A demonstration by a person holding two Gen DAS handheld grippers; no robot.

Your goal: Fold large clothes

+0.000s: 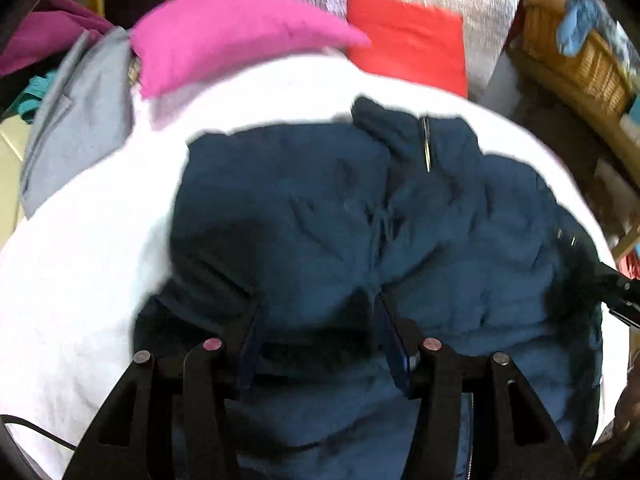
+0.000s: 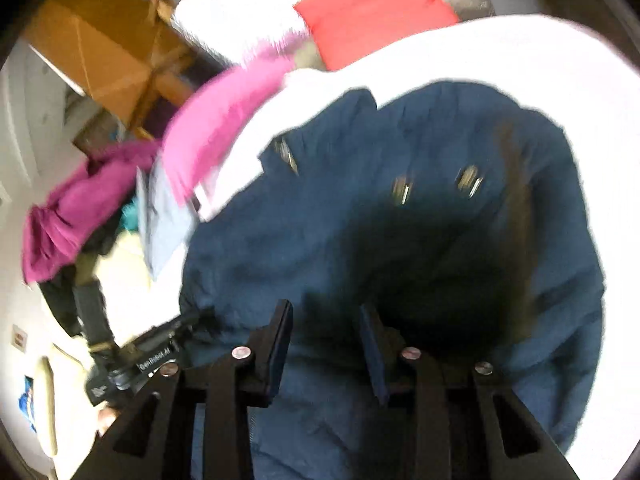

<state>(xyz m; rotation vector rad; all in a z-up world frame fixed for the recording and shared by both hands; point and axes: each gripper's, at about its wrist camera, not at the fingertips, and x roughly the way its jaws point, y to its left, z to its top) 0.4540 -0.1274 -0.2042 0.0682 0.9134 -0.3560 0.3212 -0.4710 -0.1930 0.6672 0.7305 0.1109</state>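
Observation:
A dark blue jacket (image 1: 360, 216) with a metal zipper lies rumpled on a white sheet (image 1: 80, 280). My left gripper (image 1: 316, 312) hangs just above the jacket's near part, jaws apart, nothing between them. My right gripper (image 2: 324, 320) is also open and empty above the jacket (image 2: 400, 220), over a dark shadowed hollow. The right gripper shows at the right edge of the left wrist view (image 1: 620, 292). The left gripper shows at the lower left of the right wrist view (image 2: 168, 344), at the jacket's edge. Both views are blurred.
A pink garment (image 1: 224, 36) and a red cushion (image 1: 408, 40) lie at the sheet's far side. A grey garment (image 1: 76, 120) lies at the left. A wicker basket (image 1: 576, 56) stands at the right. A cardboard box (image 2: 92, 40) sits by the wall.

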